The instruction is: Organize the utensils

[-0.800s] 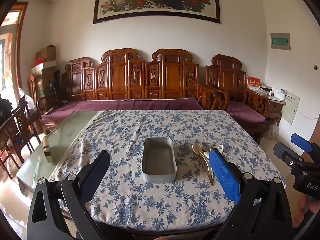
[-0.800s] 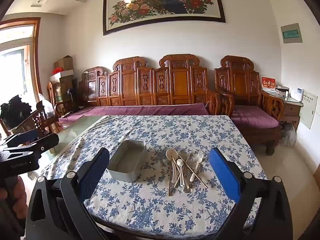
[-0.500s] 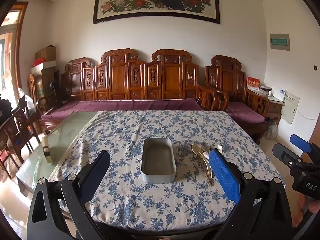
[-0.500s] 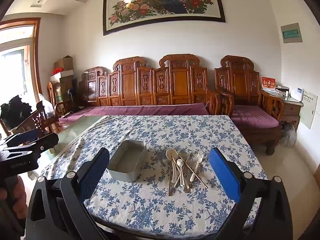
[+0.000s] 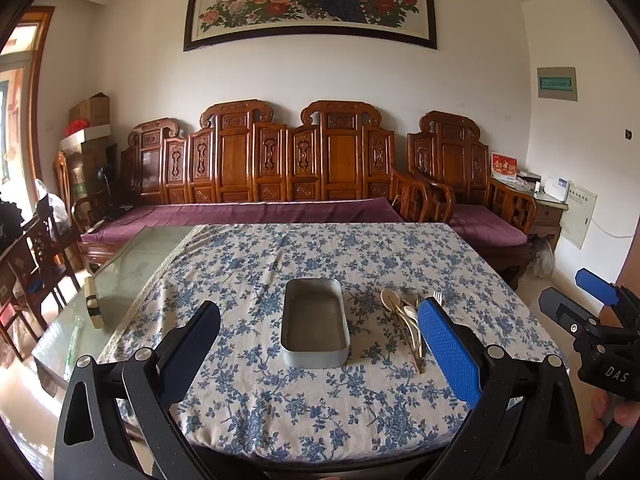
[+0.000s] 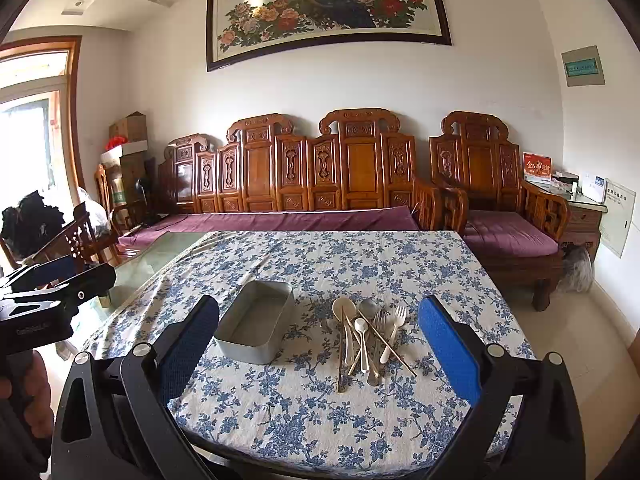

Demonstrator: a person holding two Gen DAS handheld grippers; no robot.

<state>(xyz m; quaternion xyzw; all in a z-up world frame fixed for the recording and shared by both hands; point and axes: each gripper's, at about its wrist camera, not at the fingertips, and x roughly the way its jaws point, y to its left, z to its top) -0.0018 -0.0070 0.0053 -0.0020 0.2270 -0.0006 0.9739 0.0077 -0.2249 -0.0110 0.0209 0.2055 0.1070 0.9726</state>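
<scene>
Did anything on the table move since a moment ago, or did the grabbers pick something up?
Nothing visibly changed. The left gripper and right gripper are both wide open and holding nothing, just as before. The metal tin is empty, and the pile of utensils lies beside it on the flowered tablecloth, untouched.

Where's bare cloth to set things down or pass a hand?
Free: the far half of the tablecloth beyond the metal tray, the near strip in front of both, and the glass tabletop left of the cloth. Crowded: the utensil pile just right of the tray, leaving only a narrow gap between them.
</scene>
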